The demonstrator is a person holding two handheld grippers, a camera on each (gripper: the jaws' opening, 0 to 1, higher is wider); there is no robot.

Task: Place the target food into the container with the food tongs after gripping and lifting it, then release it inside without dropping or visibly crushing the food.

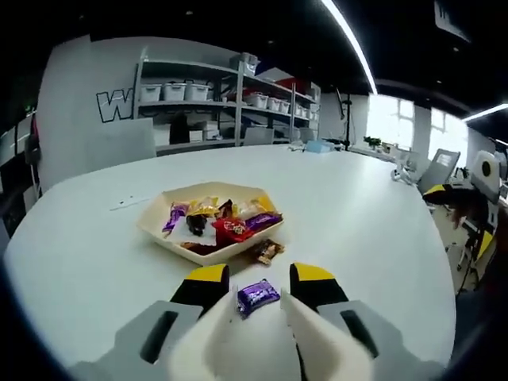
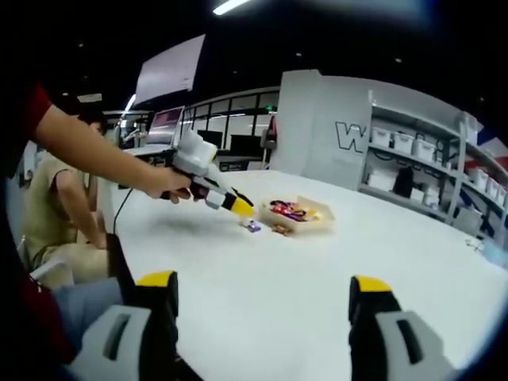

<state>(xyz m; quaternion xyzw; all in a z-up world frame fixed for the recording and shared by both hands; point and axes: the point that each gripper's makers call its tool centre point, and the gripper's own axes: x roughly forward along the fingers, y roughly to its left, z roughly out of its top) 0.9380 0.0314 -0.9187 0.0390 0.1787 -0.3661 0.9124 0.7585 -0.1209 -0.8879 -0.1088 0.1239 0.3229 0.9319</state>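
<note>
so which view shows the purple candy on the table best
The left gripper view: the purple candy lies close up between the left hand-held gripper tips, just short of the tray. In the right gripper view it is a tiny purple speck beside that gripper's yellow tip, wrapper detail unreadable.

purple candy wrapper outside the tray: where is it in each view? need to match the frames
Left gripper view: the purple candy sits low centre on the white table, between the left gripper's yellow-tipped jaws, just short of the tray.
Right gripper view: a small purple speck at mid-frame, under the left gripper's tips, left of the tray.
Shared landmark: the tray of wrapped sweets.
</note>
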